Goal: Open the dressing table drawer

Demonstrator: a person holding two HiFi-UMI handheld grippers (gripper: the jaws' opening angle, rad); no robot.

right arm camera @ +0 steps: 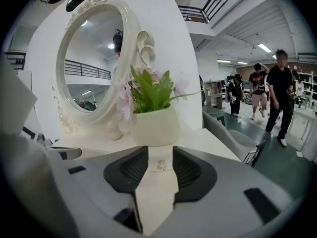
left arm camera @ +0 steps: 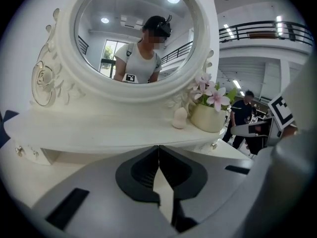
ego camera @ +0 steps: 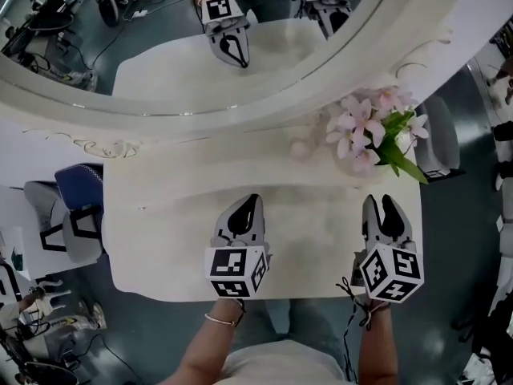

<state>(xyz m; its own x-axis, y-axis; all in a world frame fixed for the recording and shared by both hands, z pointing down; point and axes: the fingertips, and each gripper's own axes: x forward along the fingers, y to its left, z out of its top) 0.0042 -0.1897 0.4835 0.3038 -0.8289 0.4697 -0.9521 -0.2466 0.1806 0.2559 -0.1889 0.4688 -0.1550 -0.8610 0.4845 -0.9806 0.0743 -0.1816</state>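
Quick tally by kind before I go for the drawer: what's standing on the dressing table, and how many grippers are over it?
Mirror: 1
Flower pot: 1
Egg-shaped ornament: 1
Grippers: 2 (left gripper, right gripper)
Total: 5

The drawer (right arm camera: pixel 152 167) is a small white one set into the raised shelf tier along the back edge of the counter, at its right end, directly beneath the spot where the flower pot stands. Its front is plain and faces the counter's front edge. A small, pale metallic, ornate knob (right arm camera: pixel 161 166) sits at the middle of that front. The front looks flush with the tier, so the drawer appears closed. From above, the shelf hides it.
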